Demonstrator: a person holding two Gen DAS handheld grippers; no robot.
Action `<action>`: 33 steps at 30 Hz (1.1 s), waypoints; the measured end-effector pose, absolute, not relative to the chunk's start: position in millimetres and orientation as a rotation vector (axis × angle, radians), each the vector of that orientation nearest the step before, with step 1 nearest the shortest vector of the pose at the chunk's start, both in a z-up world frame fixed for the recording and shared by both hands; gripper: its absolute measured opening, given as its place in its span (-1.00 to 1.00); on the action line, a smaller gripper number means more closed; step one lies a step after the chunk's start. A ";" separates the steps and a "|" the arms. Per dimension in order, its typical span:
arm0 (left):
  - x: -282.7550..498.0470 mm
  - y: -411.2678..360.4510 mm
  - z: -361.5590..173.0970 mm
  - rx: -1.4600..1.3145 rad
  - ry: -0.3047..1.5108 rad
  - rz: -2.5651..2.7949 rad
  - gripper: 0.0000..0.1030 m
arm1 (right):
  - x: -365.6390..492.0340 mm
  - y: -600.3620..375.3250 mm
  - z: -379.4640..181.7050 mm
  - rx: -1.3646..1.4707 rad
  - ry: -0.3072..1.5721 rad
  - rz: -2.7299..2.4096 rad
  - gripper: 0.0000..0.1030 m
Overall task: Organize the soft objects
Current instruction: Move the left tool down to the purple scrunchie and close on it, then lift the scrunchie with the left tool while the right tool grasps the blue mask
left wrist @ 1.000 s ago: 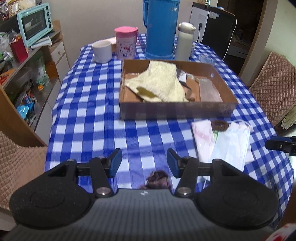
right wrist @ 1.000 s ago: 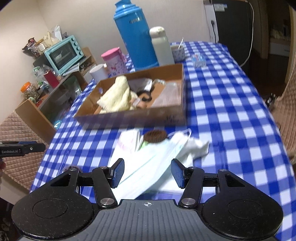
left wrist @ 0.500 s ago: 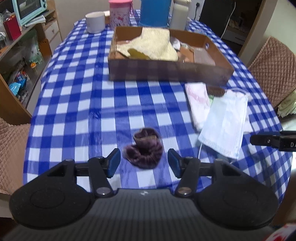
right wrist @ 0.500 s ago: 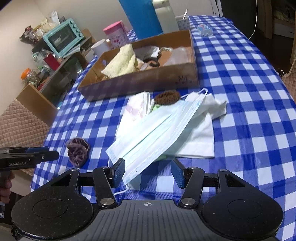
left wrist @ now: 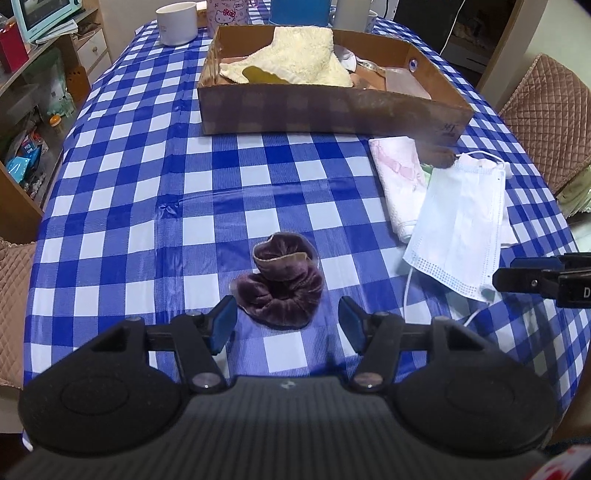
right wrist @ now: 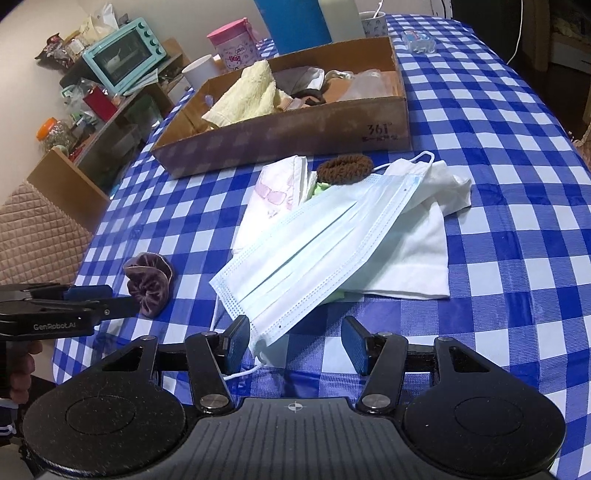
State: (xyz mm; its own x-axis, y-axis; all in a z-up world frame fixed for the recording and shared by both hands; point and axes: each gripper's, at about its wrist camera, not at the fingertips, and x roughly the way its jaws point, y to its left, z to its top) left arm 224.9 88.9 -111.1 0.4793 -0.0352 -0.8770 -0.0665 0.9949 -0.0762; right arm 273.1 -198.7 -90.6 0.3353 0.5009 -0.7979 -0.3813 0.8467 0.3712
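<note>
A purple velvet scrunchie (left wrist: 280,284) lies on the checked tablecloth just in front of my open, empty left gripper (left wrist: 287,320); it also shows in the right wrist view (right wrist: 149,278). A pale blue face mask (right wrist: 317,240) lies on a white cloth (right wrist: 417,258) and a pink-printed cloth (right wrist: 273,192), with a brown scrunchie (right wrist: 345,168) behind them. My right gripper (right wrist: 297,345) is open and empty at the mask's near corner. A cardboard box (right wrist: 295,129) holds a yellow towel (right wrist: 251,96) and other items.
A blue thermos (right wrist: 291,18), white bottle, pink cup (right wrist: 234,42) and white mug (left wrist: 176,23) stand behind the box. A shelf with a teal oven (right wrist: 123,61) is at the left. Quilted chairs (left wrist: 546,114) flank the table.
Both grippers have tilted down and moved closer to the table. The purple scrunchie now sits just ahead of the left fingers; the mask's corner now lies between the right fingers.
</note>
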 end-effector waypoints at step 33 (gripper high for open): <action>257.5 87.6 -139.4 -0.023 1.016 0.073 -0.44 | 293.5 -195.7 -101.3 0.177 1.080 0.527 0.08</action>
